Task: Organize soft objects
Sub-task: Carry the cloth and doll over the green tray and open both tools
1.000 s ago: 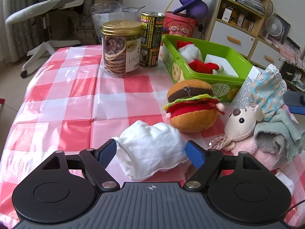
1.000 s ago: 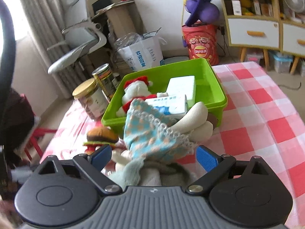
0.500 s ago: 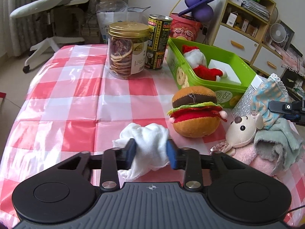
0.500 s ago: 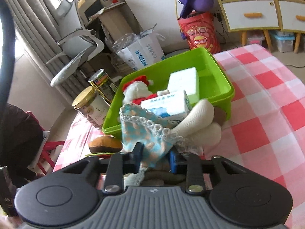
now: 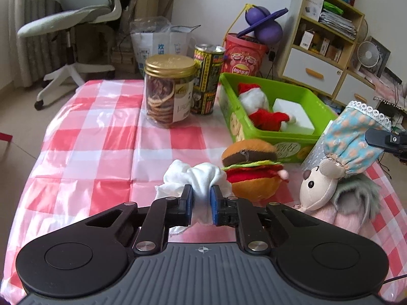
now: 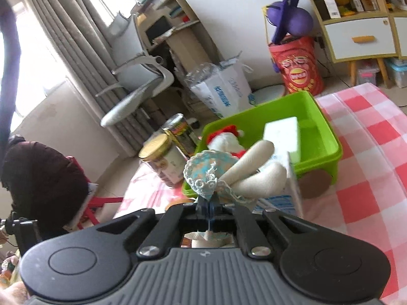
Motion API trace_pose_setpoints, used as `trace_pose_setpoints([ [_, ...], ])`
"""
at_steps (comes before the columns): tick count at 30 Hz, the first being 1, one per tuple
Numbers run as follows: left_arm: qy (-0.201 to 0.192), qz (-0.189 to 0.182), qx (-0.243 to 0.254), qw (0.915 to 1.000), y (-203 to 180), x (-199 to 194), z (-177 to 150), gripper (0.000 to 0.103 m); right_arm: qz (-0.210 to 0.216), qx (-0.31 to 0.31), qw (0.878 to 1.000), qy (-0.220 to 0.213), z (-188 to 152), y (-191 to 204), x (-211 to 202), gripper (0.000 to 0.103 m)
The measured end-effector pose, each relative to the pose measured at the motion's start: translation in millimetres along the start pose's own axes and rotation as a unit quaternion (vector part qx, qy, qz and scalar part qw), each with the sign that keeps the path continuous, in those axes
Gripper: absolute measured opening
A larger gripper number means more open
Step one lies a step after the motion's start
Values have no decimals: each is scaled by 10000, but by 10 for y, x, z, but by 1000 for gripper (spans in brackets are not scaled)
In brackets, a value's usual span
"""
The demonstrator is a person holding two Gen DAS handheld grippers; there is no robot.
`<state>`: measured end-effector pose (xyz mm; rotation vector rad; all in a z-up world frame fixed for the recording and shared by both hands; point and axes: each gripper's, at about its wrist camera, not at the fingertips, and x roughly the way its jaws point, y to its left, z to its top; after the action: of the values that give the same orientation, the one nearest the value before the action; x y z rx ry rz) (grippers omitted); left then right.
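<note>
My left gripper (image 5: 201, 203) is shut on a crumpled white cloth (image 5: 193, 180), held just above the checked table. A plush hamburger (image 5: 250, 167) sits right of it, then a plush mouse (image 5: 318, 185) on pink and grey fabric. My right gripper (image 6: 208, 207) is shut on a blue lace-trimmed cloth (image 6: 207, 171), lifted above the mouse; the cloth also shows in the left wrist view (image 5: 356, 137). The green bin (image 5: 269, 137) holds a Santa plush (image 5: 257, 104) and a white box (image 5: 292, 113).
A gold-lidded jar (image 5: 169, 91) and a dark can (image 5: 207, 78) stand left of the bin. A tissue pack (image 6: 287, 195) leans by the bin's front. An office chair (image 5: 73, 23), a red tub (image 5: 245, 56) and shelves (image 5: 328, 38) stand beyond the table.
Both grippers went from open to shut: the left closed on the white cloth and raised it, the right closed on the blue lace cloth and lifted it up.
</note>
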<state>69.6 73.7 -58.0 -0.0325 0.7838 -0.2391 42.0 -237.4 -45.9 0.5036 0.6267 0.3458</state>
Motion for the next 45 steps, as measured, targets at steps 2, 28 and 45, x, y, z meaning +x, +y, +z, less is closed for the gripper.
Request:
trace_pose_setpoints([
  [2,-34,10,20,10000,-31,-17,14,11,69,-32,10000,-59,21,30,-33,4],
  [28,-627,-838,339,9939,-879,-2,746,11,-257,568,9854,-1586,1022,-249,-502,4],
  [45,180,-698,308,9969,-1078,1148,905,12,-973,477,9848,-1359,1184,-938,241,4],
])
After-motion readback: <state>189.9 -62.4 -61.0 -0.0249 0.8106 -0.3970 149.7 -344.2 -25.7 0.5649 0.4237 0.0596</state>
